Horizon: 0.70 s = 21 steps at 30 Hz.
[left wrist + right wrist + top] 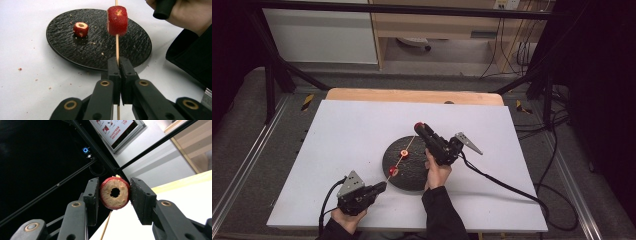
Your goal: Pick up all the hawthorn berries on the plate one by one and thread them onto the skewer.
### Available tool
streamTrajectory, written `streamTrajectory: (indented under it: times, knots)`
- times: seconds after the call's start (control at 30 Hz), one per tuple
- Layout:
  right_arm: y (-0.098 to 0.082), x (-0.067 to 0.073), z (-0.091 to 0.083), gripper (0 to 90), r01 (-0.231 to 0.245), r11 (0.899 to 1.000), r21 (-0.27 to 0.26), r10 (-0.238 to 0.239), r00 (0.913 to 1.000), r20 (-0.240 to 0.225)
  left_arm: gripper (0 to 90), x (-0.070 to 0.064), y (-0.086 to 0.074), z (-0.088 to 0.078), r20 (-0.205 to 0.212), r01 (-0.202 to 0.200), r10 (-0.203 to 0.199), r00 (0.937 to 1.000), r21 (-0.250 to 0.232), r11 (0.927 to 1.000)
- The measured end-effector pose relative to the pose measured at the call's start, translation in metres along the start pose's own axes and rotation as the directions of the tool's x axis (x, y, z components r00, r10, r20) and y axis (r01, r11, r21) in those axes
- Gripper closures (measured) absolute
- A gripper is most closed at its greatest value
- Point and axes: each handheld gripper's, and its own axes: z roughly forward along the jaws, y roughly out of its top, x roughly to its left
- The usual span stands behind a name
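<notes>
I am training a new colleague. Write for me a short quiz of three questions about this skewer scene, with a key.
1. True or false: the left gripper is shut on the wooden skewer.
2. What does the right gripper hold?
A. a red fruit piece with a hole
B. a spoon
C. nothing
3. Where does the loose red piece lie?

Key:
1. True.
2. A: the red fruit piece sits between its jaws.
3. On the black plate, beside the skewer.

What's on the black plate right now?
One loose red cored piece and crumbs lie on the black plate. A second piece rides the skewer above it; the plate surface behind that piece is hidden.
</notes>
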Motion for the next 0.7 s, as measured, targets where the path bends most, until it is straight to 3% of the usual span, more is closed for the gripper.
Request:
streamTrajectory:
  times: [0.43,0.7]
  knots:
    - [-0.004,-0.001,0.000,60.5,-0.014,1.000,0.001,0.014,0.9999,-0.007,88.0,0.000,0.000,0.000,0.001,0.003,-0.003,1.0000,-0.005,1.0000]
    - [-0.012,-0.001,0.000,60.5,-0.034,0.999,-0.001,0.034,0.9993,-0.013,88.0,-0.002,0.001,0.004,0.002,0.025,-0.025,0.9997,-0.010,0.9996]
